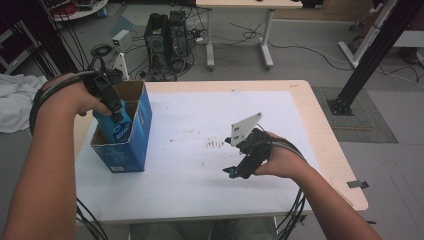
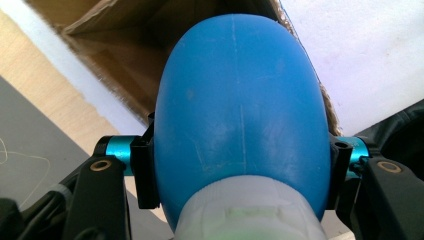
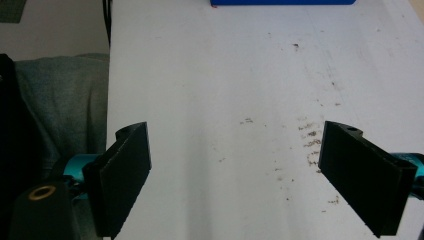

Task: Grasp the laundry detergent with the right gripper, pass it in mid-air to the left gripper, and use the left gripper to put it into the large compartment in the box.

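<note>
Left gripper view puts the blue bottle [image 2: 242, 125] right in front of you, clamped between the two black jaws of your left gripper [image 2: 242, 170], which press on its flanks low on the body, just above the white cap [image 2: 250, 212]. From above, you hold the bottle [image 1: 116, 126] inside the mouth of the open cardboard box [image 1: 137, 127], partly below the rim, with the left gripper [image 1: 112, 102] just over the box's near corner.

Judging by its look, this is a smooth, rounded plastic bottle: stiff enough to keep its shape under the jaws, but likely slick, and its curved sides give the pads little flat surface. The grip where the body is wide and close to the cap seems the safest place; higher toward the domed end it would probably squirt out. It appears light enough for one gripper, though I cannot tell how full it is.

The bottle is plain mid-blue, oval, with a faint mould seam down its middle and light scuffs; a printed label faces the box wall.

Your right gripper [image 3: 250, 175] rests on the white table top [image 1: 200, 165], well to the right of the box, with its jaws spread wide and nothing between them.
</note>
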A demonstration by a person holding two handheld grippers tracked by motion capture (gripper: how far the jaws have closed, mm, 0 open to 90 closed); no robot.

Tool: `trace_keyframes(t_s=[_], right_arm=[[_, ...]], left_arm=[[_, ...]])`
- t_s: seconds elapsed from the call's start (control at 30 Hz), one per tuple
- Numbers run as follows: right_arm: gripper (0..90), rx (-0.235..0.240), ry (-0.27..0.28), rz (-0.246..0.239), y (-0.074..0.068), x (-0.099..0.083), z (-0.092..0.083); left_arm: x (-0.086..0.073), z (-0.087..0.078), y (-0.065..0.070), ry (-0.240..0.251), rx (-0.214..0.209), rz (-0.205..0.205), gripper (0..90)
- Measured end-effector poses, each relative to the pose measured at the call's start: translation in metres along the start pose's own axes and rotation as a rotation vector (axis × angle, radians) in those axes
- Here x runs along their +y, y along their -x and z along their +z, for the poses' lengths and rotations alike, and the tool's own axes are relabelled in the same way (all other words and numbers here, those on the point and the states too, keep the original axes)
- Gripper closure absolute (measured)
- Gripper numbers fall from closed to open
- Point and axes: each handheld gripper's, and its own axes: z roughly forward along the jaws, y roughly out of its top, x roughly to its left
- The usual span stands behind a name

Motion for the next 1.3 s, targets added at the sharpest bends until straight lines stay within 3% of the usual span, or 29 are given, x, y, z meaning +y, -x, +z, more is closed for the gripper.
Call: trace_keyframes(t_s=[0.03,0.17,0.2,0.5,0.87,0.9,0.97,1.0,1.13,1.2,1.27,1.3], right_arm=[[12.7,0.002,-0.002,0.006,-0.001,0.000,-0.001],[12.7,-0.009,0.005,0.004,0.000,-0.002,-0.001],[12.7,-0.007,0.005,0.002,0.000,-0.002,-0.001],[12.7,-0.008,0.003,0.005,-0.001,-0.004,-0.002],[12.7,-0.011,-0.002,0.008,-0.001,-0.003,-0.001],[12.7,-0.010,-0.005,0.024,-0.003,-0.003,-0.001],[12.7,-0.013,-0.004,0.008,-0.002,-0.002,-0.001],[12.7,-0.013,-0.005,0.010,-0.002,-0.002,-0.001],[12.7,-0.014,-0.005,0.008,-0.002,-0.001,0.000],[12.7,-0.013,-0.004,0.007,-0.002,-0.001,0.000],[12.7,-0.013,-0.005,0.011,-0.002,-0.001,-0.001],[12.7,-0.010,-0.005,0.010,-0.002,-0.001,-0.001]], left_arm=[[0.001,0.002,-0.001,-0.012,0.000,0.014,37.9],[0.005,0.013,0.000,-0.014,-0.006,0.007,37.9],[0.005,0.015,-0.001,-0.032,0.003,0.033,37.9],[0.008,0.034,-0.002,-0.033,0.006,0.056,37.9],[0.008,0.046,-0.005,-0.054,0.025,0.138,37.8],[0.007,0.049,-0.004,-0.033,0.018,0.125,37.9],[0.007,0.052,-0.001,-0.004,0.021,0.103,37.8],[0.008,0.053,-0.002,-0.024,0.020,0.126,37.9],[0.009,0.056,-0.003,-0.035,0.021,0.149,37.8],[0.009,0.059,-0.004,-0.023,0.014,0.140,37.8],[0.009,0.060,-0.006,-0.033,0.016,0.157,37.8],[0.008,0.062,-0.005,-0.017,0.011,0.142,37.8]])
